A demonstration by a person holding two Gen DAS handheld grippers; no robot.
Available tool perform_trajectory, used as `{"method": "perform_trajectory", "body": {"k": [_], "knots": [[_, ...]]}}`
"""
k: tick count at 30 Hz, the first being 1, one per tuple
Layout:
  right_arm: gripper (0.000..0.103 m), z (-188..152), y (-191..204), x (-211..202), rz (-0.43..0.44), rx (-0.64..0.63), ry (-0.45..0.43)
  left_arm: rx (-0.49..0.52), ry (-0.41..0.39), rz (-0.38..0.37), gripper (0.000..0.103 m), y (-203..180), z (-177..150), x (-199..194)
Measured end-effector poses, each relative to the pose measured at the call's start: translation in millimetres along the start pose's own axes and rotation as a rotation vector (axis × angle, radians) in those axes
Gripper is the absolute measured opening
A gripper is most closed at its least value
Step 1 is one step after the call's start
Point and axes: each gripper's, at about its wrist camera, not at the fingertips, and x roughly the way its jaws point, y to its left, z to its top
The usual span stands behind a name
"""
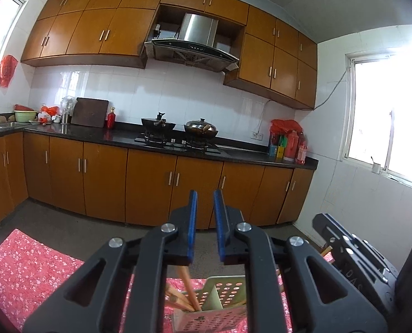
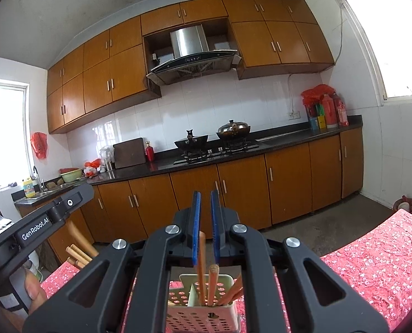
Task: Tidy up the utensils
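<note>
Chopsticks already stand in the perforated holder on the red floral cloth, so mostly done (loose ones not visible). Left gripper jaws slightly apart and empty; right gripper jaws nearly together, one chopstick rising between them, grip unclear.

The left gripper points nearly level, its blue-padded fingers close together with nothing between them. The right gripper also points nearly level, fingers almost shut. A hand grips the left gripper's handle.
</note>
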Motion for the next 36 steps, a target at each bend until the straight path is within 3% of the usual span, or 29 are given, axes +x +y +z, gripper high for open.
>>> {"method": "perform_trajectory", "body": {"k": [3, 6, 8, 11, 14, 16, 19, 21, 29, 36], "knots": [[0.012, 4.8, -1.7, -9.9, 0.001, 0.001, -0.008, -0.008, -0.006, 0.009, 0.015, 4.0, 2.4, -7.8], [0.040, 8.5, -3.3, -23.2, -0.007, -0.006, -0.023, -0.023, -0.015, 0.022, 0.025, 8.9, 6.4, -20.9], [0.042, 9.6, -3.0, -34.0, -0.011, -0.022, -0.021, -0.026, -0.021, 0.036, 0.030, 12.2, 7.8, -33.1], [0.061, 3.9, -3.8, -58.3, -0.011, -0.043, -0.004, -0.017, -0.007, 0.060, 0.037, 19.2, 4.2, -53.9], [0.080, -5.3, -1.6, -78.5, -0.009, -0.073, 0.011, 0.016, 0.023, 0.069, 0.055, 24.7, -9.0, -81.1], [0.097, -14.5, 1.2, -93.9, -0.016, -0.106, 0.024, 0.047, 0.032, 0.071, 0.073, 26.6, -20.0, -98.8], [0.101, -29.7, 4.1, -112.4, -0.018, -0.148, 0.054, 0.102, 0.053, 0.070, 0.092, 27.2, -42.0, -128.1], [0.101, -38.0, 4.1, -122.4, -0.028, -0.155, 0.070, 0.126, 0.057, 0.066, 0.099, 26.5, -56.9, -146.5], [0.101, -72.7, -6.5, -154.9, -0.051, -0.061, 0.178, 0.121, 0.052, 0.121, 0.099, 27.3, -105.9, -202.3], [0.101, -99.6, 4.3, -177.7, -0.075, -0.145, 0.210, 0.175, 0.053, 0.155, 0.099, 14.7, -136.6, -229.8]]}}
